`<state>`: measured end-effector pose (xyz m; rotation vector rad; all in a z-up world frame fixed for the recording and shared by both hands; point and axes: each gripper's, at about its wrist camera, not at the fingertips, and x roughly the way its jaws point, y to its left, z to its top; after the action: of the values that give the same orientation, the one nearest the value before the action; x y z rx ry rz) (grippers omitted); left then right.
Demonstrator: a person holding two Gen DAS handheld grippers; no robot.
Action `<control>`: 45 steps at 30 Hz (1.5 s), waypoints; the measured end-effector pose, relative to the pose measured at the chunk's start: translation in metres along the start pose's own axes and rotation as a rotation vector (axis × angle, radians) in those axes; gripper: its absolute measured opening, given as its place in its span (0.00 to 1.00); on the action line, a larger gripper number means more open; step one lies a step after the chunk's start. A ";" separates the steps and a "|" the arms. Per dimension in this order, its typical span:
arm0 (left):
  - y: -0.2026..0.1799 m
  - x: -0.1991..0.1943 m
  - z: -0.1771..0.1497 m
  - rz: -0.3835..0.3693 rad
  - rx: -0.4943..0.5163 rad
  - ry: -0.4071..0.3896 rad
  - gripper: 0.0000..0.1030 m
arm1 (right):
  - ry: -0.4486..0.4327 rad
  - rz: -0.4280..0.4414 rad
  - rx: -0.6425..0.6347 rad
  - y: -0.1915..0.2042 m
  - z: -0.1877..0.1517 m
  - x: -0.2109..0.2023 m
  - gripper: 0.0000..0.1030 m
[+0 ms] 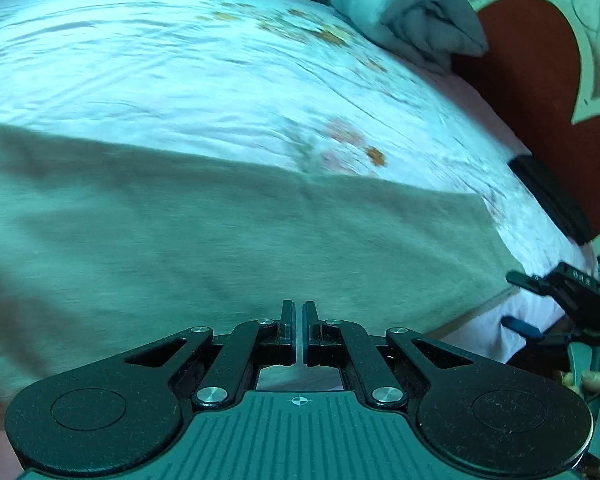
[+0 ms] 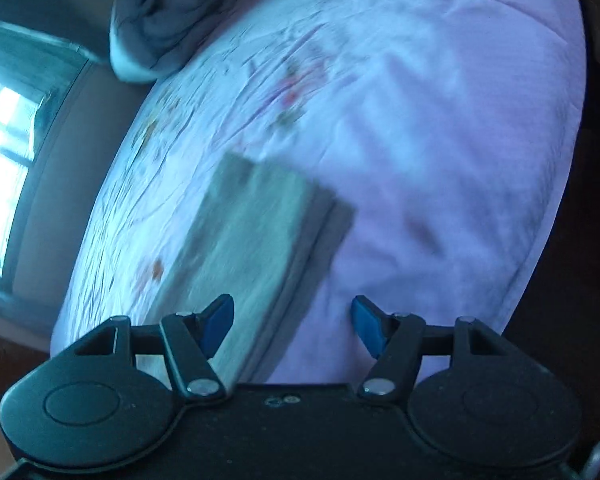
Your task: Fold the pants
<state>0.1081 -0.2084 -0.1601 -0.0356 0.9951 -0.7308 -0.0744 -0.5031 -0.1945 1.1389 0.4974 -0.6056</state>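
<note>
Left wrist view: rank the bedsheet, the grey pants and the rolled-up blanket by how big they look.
1. bedsheet
2. grey pants, though nearness to the camera inflates them
3. rolled-up blanket

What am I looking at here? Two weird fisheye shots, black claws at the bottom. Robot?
No robot: a person holds a hand-held gripper in each hand, each with a camera looking along its fingers. The left hand-held gripper is shut with nothing visibly between its fingers. The right hand-held gripper is open and holds nothing; it also shows at the edge of the left view. Both look down on a bed with a flowered sheet. The folded grey pants lie on it, and a bundled grey cloth sits at the far side.
</note>
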 end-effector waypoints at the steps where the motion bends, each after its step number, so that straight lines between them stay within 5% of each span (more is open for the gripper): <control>1: -0.010 0.011 0.001 -0.014 0.006 0.018 0.01 | -0.013 0.001 0.005 -0.003 0.003 0.001 0.55; 5: -0.028 0.031 -0.016 -0.025 0.022 0.080 0.01 | -0.043 0.021 0.027 -0.010 0.010 0.007 0.47; 9: -0.034 0.037 -0.018 -0.008 0.050 0.095 0.00 | -0.065 0.041 0.019 -0.005 0.016 0.011 0.17; 13: -0.024 0.042 -0.016 -0.031 -0.008 0.118 0.01 | -0.079 0.076 -0.006 0.003 0.016 0.009 0.11; 22: -0.015 0.043 -0.016 -0.066 -0.048 0.124 0.01 | -0.093 0.301 -0.387 0.115 -0.014 -0.025 0.09; 28: -0.002 0.035 -0.020 -0.108 -0.107 0.087 0.01 | 0.045 0.480 -0.560 0.192 -0.062 -0.026 0.09; 33: 0.038 -0.037 -0.030 0.076 -0.120 -0.067 0.01 | 0.211 0.584 -0.661 0.237 -0.113 -0.011 0.09; 39: 0.133 -0.113 -0.052 0.268 -0.252 -0.127 0.01 | 0.380 0.603 -0.756 0.255 -0.197 0.022 0.01; 42: 0.166 -0.126 -0.061 0.289 -0.337 -0.118 0.01 | 0.466 0.555 -0.773 0.247 -0.236 0.044 0.01; 45: 0.173 -0.124 -0.061 0.258 -0.362 -0.118 0.01 | 0.498 0.534 -0.797 0.243 -0.252 0.046 0.11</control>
<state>0.1139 0.0132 -0.1612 -0.2576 0.9858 -0.3035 0.1078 -0.2046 -0.1450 0.5891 0.7339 0.3501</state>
